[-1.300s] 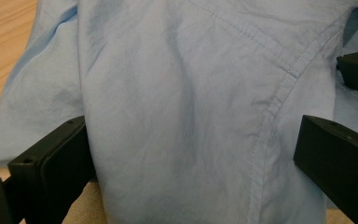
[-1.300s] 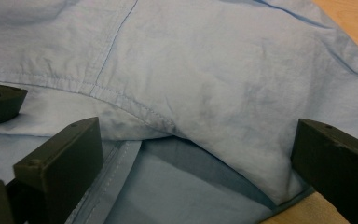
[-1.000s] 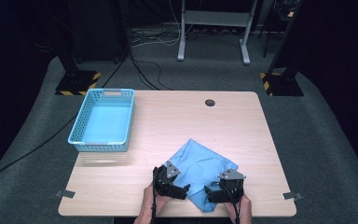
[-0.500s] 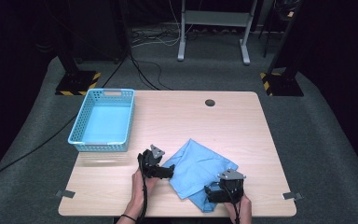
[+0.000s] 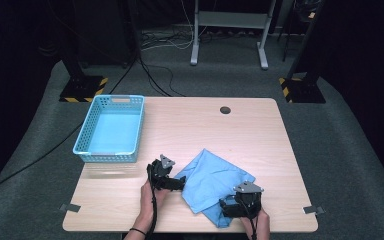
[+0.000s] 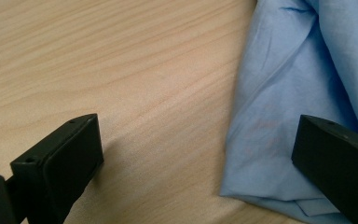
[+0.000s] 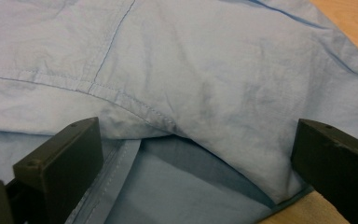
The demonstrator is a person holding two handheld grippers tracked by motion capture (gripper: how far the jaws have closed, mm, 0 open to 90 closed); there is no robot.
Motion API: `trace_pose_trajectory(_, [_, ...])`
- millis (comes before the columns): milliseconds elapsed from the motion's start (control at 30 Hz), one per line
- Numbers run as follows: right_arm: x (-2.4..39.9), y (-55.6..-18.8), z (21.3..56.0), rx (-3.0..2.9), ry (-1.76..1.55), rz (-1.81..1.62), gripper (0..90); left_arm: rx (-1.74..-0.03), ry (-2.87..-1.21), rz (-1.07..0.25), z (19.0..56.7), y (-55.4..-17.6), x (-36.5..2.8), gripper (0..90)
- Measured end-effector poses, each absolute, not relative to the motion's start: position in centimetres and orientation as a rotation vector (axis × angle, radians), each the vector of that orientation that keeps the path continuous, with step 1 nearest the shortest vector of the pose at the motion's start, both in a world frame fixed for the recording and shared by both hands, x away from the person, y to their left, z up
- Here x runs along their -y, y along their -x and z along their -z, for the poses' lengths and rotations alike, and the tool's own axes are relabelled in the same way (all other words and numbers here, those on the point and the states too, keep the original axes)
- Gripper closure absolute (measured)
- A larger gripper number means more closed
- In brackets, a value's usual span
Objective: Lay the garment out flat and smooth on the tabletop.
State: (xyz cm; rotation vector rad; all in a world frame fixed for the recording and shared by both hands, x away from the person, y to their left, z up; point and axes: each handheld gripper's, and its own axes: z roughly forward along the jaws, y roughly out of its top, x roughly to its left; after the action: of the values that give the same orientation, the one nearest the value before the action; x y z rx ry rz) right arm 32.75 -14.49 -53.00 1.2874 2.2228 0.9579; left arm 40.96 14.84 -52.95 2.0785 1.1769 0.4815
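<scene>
This is looking like a lab or recording studio rather than a home. A plain wooden table (image 5: 190,150) with a cable hole (image 5: 225,110) at twelve o'clock is standing on grey carpet (image 5: 340,165), with black curtains hanging all around. Metal stand bases marked with yellow-and-black hazard tape (image 5: 82,99) are sitting at ten and two o'clock, and loose cables (image 5: 160,47) are trailing across the floor toward a grey frame on legs (image 5: 230,30) at twelve. Pieces of tape (image 5: 71,207) are marking the table's near corners, at seven and five o'clock.

cloth's (image 5: 212,182) near corner hidden under right hand-held gripper (image 5: 226,207)
</scene>
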Motion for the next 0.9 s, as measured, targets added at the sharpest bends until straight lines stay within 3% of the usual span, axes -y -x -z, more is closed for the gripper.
trace_pose_trajectory(667, [13.8, -32.3, 51.7, -2.225, -1.201, -0.937, 0.7, -1.182, -2.082, -0.483, 52.9, -41.3, -14.7, 0.1])
trace_pose_trajectory(900, [10.3, -31.2, 50.4, -2.327, -1.062, -0.944, 0.7, -1.179, -2.08, -0.485, 53.0, -41.3, -14.6, 0.3])
